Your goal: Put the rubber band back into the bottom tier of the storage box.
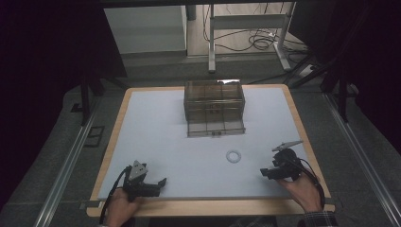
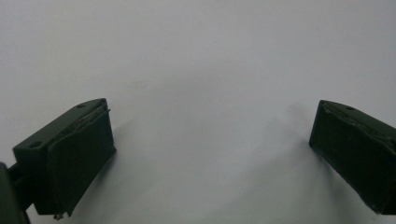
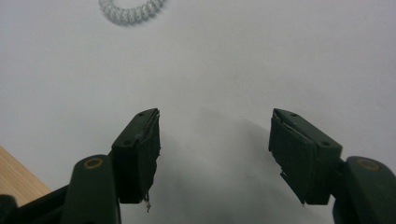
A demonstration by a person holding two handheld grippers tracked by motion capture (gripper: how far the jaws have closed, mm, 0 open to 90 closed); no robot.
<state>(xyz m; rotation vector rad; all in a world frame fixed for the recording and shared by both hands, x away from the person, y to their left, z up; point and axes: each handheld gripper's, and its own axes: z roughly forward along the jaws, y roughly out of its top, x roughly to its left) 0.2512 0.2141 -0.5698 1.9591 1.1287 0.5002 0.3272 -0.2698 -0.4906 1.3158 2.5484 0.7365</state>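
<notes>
Both grippers released, resting low on surface (image 1: 156, 142). Right gripper (image 3: 215, 154) aimed toward coil ring (image 3: 132, 10) at 11 o'clock; best approached squarely. Left gripper (image 2: 210, 154) idle. Drawer box (image 1: 214, 108) open at 12.

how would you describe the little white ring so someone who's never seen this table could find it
Start at the clear drawer box at the white table's far middle, then come toward the near edge. The small white coiled ring lies flat alone there, slightly right, closer to the right gripper.

Black grippers (image 1: 163, 181), black cables, plaid sleeve (image 1: 321, 219).
</notes>
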